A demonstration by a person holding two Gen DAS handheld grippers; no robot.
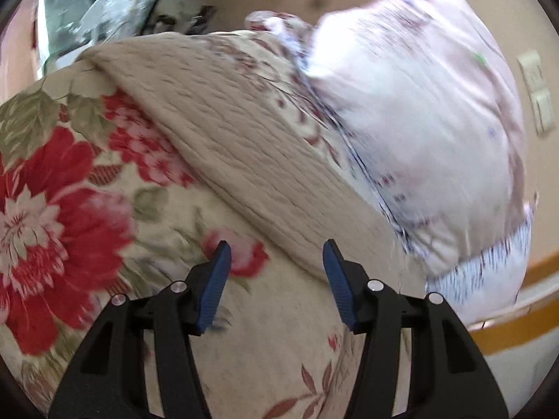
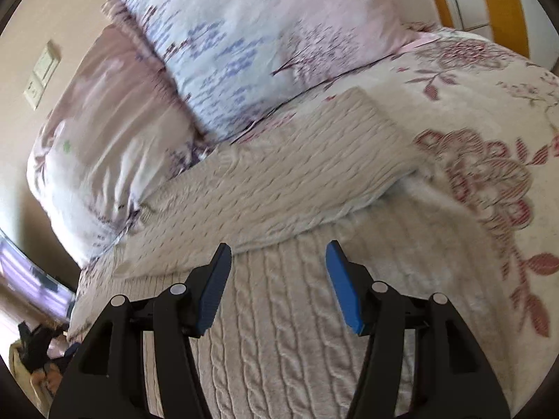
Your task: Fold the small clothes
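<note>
— Where is the sweater?
— The beige cable-knit sweater [image 2: 279,188] lies on the bed, on the flowered bedspread [image 2: 489,111], with one part folded over the rest. Its far edge touches the pillows [image 2: 216,56].
— And in the left wrist view?
— There the sweater [image 1: 244,146] runs slantwise across the bedspread [image 1: 63,209], beside a pale pink pillow [image 1: 419,122].
— The fingers?
— The right gripper [image 2: 277,279] hangs over the knit, fingers spread apart, grasping nothing. The left gripper [image 1: 276,279] is spread likewise, over the bedspread at the sweater's near edge. A wall switch [image 2: 40,75] shows behind the pillows.
</note>
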